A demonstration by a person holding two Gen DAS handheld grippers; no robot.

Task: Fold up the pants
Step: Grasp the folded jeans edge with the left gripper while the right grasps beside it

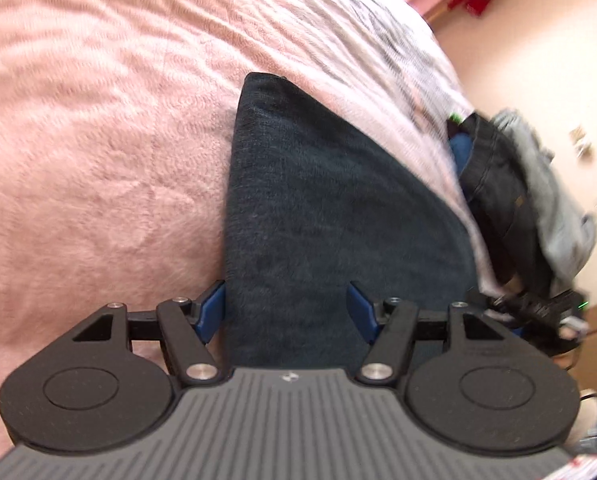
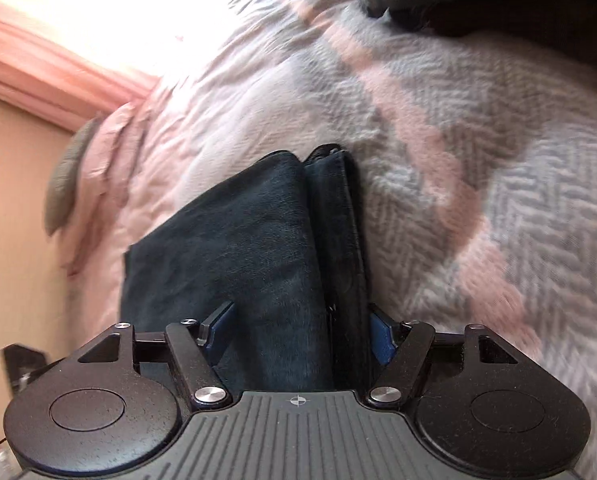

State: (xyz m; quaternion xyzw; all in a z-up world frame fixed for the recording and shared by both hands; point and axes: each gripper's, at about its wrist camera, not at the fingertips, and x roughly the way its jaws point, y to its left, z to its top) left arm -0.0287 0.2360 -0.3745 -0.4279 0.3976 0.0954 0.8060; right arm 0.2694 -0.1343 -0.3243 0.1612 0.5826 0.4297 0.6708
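While both grippers hang over the dark pants (image 1: 322, 216), neither has a pinch on them. L gripper (image 1: 288, 308): jaws spread, one blue pad (image 1: 212, 306) just off the pants' 9 o'clock edge, the other over the cloth; no fabric squeezed that I can see. R gripper (image 2: 298, 330): jaws spread wide, straddling the pants (image 2: 238, 248) with a pad (image 2: 382, 338) at the thick seam/hem edge (image 2: 338, 240) on the 3 o'clock side; pads don't look pressed in.

Pants lie on the bed's blanket (image 1: 98, 140), already a compact folded bundle, pointing toward 12 o'clock in both wrist views. A pile of other clothes (image 1: 518, 192) sits at 3 o'clock in the L view, near but apart.

Judgement: task looks nearly done; step in hand is either a last fold or a tidy-up. To do it well: take near corners w/ both grippers at the same depth, bite all layers incl. the thick hem, lift low, carry evenly toward 12 o'clock so edges line up, then let go flat. Risk: R grabbing top layer only, so bundle peels open. Views blurred, so pad contact isn't certain.
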